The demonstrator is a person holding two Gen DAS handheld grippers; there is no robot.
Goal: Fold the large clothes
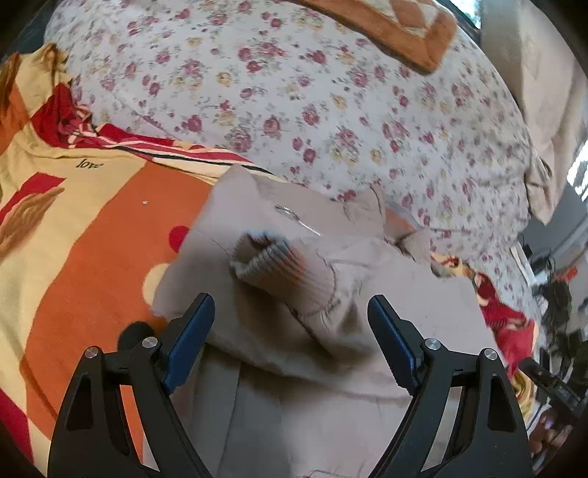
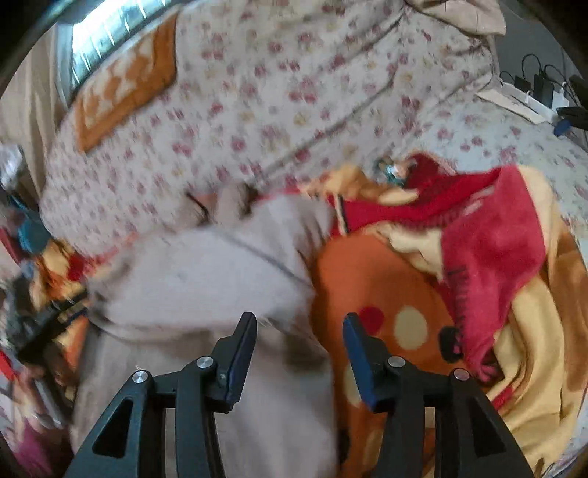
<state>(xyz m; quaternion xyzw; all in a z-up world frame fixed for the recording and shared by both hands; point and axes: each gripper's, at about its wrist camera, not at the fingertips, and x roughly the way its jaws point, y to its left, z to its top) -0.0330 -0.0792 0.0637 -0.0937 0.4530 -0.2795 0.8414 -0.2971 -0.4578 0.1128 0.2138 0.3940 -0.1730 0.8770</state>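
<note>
Sleeve work is the step in hand, by my reading: the beige garment (image 1: pixel 330 331) lies on the bed, spread over the orange-and-yellow patterned blanket (image 1: pixel 92 239), with one sleeve laid back across the body so that its ribbed cuff (image 1: pixel 268 261) rests on top of the cloth. Left gripper (image 1: pixel 290 312) hangs just above that folded sleeve, its blue-padded fingers (image 1: pixel 191 342) spread wide with nothing pinched; cloth lies under the gap, but the pads do not press on it. Over on the other side, the right gripper (image 2: pixel 299 338) sits above the garment's edge, where beige meets the orange blanket; its fingers (image 2: pixel 239 353) stand part-way apart and hold nothing, though that view is smeared with blur, so fine contact is hard to call. Behind the garment rises a floral quilt (image 1: pixel 330 92) with an orange-trimmed pillow (image 1: pixel 404 33) on top, and a red fleece (image 2: pixel 488 250) is bunched up on the blanket to the right. Next, I judge, the garment wants a fresh pinch on a free edge or hem, taken low and firm through all layers, then carried across without dragging the tucked sleeve loose. Containers: none show up in either view, no basket, box or drawer, so nothing is held in anything.
</note>
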